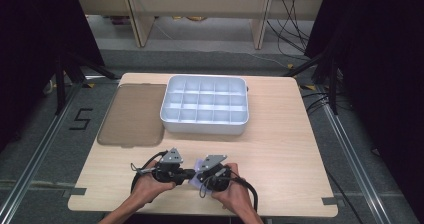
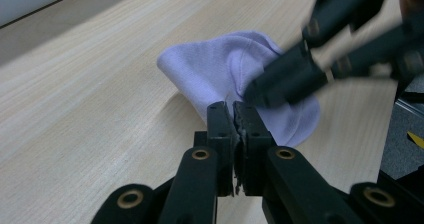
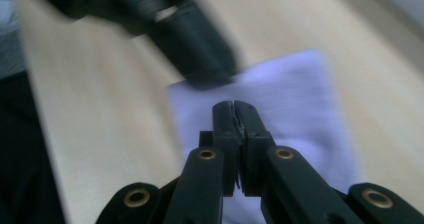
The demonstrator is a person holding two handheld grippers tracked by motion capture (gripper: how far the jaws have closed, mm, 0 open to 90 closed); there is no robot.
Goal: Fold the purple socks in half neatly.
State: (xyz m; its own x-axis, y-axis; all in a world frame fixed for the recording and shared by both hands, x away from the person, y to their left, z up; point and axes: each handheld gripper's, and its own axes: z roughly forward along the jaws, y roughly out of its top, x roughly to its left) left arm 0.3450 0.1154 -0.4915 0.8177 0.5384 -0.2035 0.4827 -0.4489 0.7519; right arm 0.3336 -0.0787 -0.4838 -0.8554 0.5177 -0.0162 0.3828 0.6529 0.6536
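Note:
A small lilac cloth [image 2: 215,69] lies on the wooden table near its front edge, partly lifted and creased between the two grippers; in the high view the cloth [image 1: 198,163] peeks out between them. My left gripper [image 2: 233,108] is shut, its tips pinching the cloth's near edge. My right gripper [image 3: 233,106] is shut too, its tips gripping the cloth [image 3: 295,94]. In the high view the left gripper [image 1: 190,174] and right gripper [image 1: 200,177] point at each other, nearly tip to tip. The right gripper's fingers [image 2: 280,79] bite a fold of cloth close to my left jaws.
A white tray [image 1: 205,128] divided into several empty compartments stands at the back middle of the table. A flat brownish translucent lid [image 1: 132,115] lies to its left. The person's hands come in over the table's front edge [image 1: 200,211].

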